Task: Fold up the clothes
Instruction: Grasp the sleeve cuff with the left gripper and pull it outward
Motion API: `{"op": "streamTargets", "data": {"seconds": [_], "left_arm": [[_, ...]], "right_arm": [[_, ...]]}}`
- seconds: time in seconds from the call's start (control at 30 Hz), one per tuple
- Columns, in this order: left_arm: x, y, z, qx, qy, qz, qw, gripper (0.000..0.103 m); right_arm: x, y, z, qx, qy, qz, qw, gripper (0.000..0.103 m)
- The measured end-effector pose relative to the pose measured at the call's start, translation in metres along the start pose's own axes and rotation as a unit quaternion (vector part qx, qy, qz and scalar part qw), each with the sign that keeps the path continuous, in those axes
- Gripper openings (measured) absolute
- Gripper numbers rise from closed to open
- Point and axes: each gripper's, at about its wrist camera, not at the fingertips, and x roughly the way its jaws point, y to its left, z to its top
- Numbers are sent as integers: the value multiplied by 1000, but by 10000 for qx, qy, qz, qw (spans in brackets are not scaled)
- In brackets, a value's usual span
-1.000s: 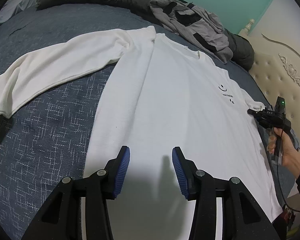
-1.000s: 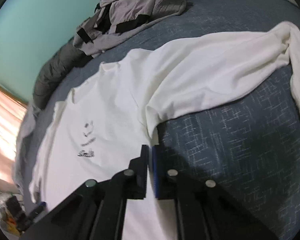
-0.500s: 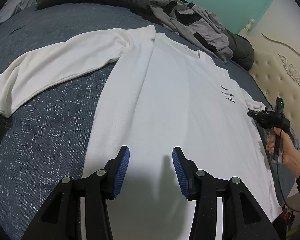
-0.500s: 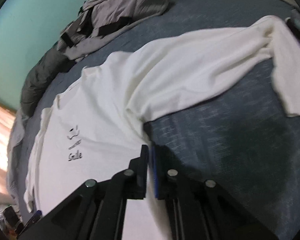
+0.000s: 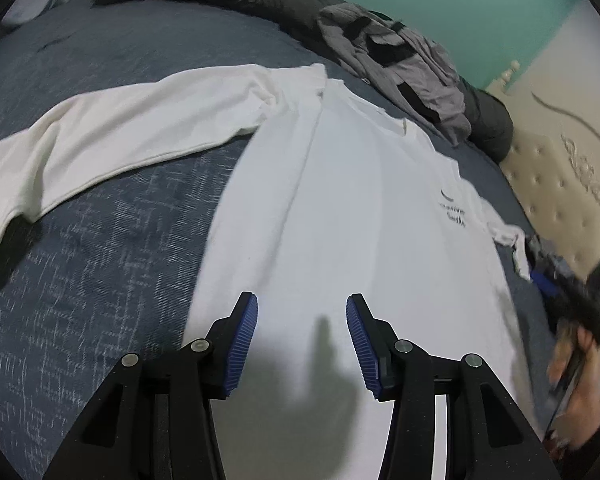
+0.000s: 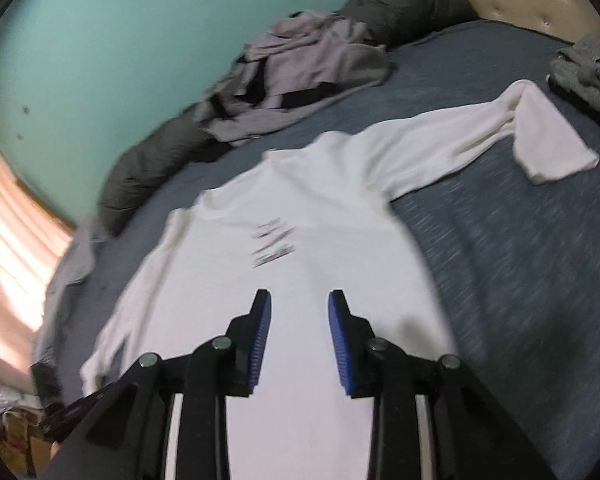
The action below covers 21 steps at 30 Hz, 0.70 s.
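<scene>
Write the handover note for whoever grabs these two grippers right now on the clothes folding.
Left gripper: open, empty, over the lower body of the white long-sleeve shirt.
Right gripper: jaws opening, nothing between them, above the shirt.
Shirt: lies flat, print side up, on the blue bedspread; one sleeve stretched sideways with its cuff end bent over.
Grey clothes pile: near the wall, unfolded.
Done: shirt spread out.
Left: fold sleeves in, fold body, then the grey pile.

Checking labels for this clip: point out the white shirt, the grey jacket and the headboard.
white shirt [image 5: 360, 208], left wrist view, flat chest panel.
grey jacket [image 6: 316, 68], right wrist view, crumpled middle of the heap.
headboard [image 5: 560, 184], left wrist view, tufted cream padding.
</scene>
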Motion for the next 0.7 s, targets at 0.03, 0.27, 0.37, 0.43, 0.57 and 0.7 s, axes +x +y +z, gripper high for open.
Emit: {"op": "streamTargets", "data": {"seconds": [0.03, 0.27, 0.37, 0.43, 0.57, 0.7], "left_arm": [[-4, 3, 1, -30, 17, 51, 10000, 51], [-58, 53, 25, -300, -13, 747, 9968, 54], [-86, 87, 36, -546, -103, 1154, 9918, 57], [-98, 112, 43, -754, -64, 1438, 9867, 59], [-111, 152, 55, -994, 73, 1977, 9752, 62], [-111, 167, 57, -1002, 174, 2116, 9720, 62]], "right_arm": [[-3, 7, -6, -15, 1, 122, 9999, 30], [5, 41, -47, -35, 186, 698, 9974, 33], [12, 46, -52, 27, 382, 839, 9957, 33], [14, 47, -53, 10, 381, 883, 9954, 35], [18, 49, -55, -18, 395, 961, 9946, 54], [22, 44, -55, 17, 399, 862, 9955, 54]]}}
